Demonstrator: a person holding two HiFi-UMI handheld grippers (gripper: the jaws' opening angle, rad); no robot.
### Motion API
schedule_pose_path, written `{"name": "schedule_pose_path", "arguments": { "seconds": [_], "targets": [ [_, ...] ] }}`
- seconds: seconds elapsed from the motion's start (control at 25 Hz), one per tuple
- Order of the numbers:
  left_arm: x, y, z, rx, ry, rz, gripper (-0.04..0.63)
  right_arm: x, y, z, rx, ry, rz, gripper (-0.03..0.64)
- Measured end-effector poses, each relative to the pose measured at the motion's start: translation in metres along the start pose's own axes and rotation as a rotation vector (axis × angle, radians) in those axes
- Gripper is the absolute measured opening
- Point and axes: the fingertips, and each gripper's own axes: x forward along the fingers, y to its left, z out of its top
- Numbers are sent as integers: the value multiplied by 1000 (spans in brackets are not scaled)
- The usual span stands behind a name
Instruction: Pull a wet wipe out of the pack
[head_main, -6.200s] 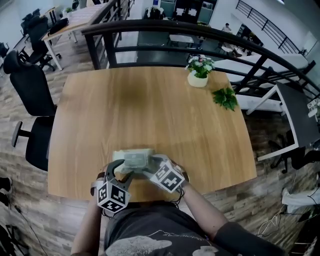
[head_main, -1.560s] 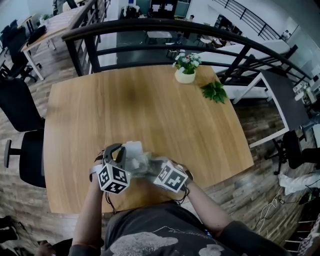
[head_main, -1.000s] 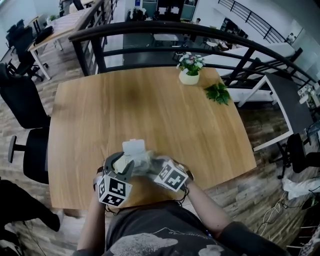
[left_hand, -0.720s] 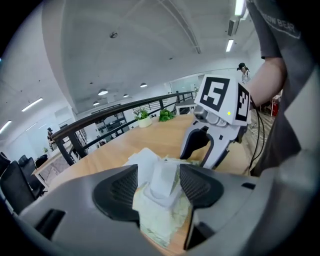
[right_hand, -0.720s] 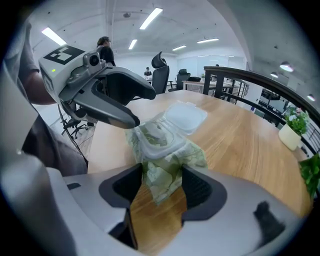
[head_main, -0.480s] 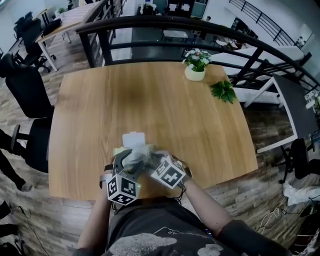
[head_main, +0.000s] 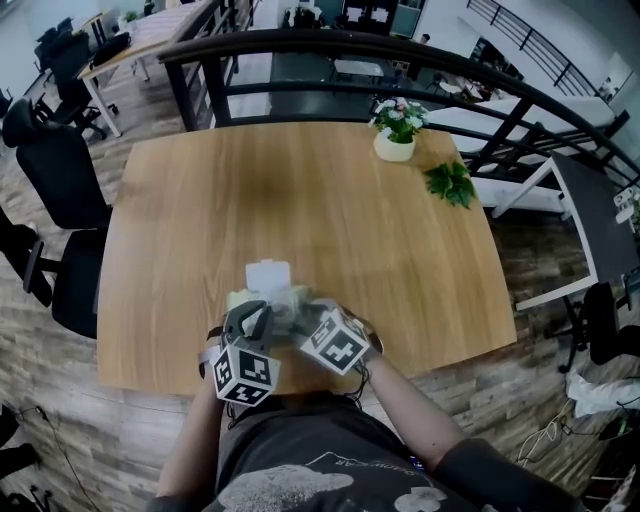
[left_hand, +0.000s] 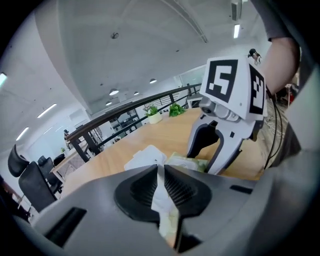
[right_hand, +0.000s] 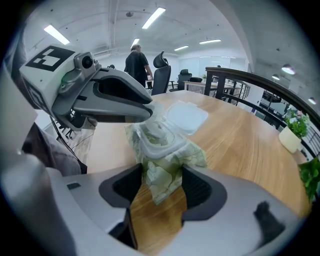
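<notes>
left claw (left_hand: 160, 170) closing on wet wipe (left_hand: 163, 195) | right claw (right_hand: 162, 172) gripping pack (right_hand: 159, 142) | pack mostly hidden overhead

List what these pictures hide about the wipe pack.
- Head view: the opening of the wet wipe pack is tiny and partly under the left hand-held gripper, whose jaws are closing with the wet wipe between them.
- Left gripper view: how much of that wipe is out; the gripper's own jaws cover the pack's mouth.
- Every view: the pack's print, too small or blurred.
</notes>
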Motion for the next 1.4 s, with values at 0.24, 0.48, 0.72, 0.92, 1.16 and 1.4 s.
{"name": "schedule_pose_path", "arguments": {
  "seconds": [0.24,0.48,0.72,0.92,1.16,1.4],
  "targets": [
    [-9,20,-15,-122,16,14,25,-1,1,1,3,-6,-15,261],
    [-9,27,-30,-187,35,3,23,-7,1,2,-1,-21,-58,262],
    [-12,27,-37,-260,9,-30,21,-40,-8,15,-8,-96,-97,261],
    [-11,28,-41,-297,0,-57,21,-51,-7,48,-27,-184,-60,258],
    [-13,28,-45,-337,-16,-83,21,-25,-7,65,-59,-136,-56,63],
    [-14,29,-47,-325,-20,-112,21,-7,4,64,-57,-23,35,70]
  ]
}}
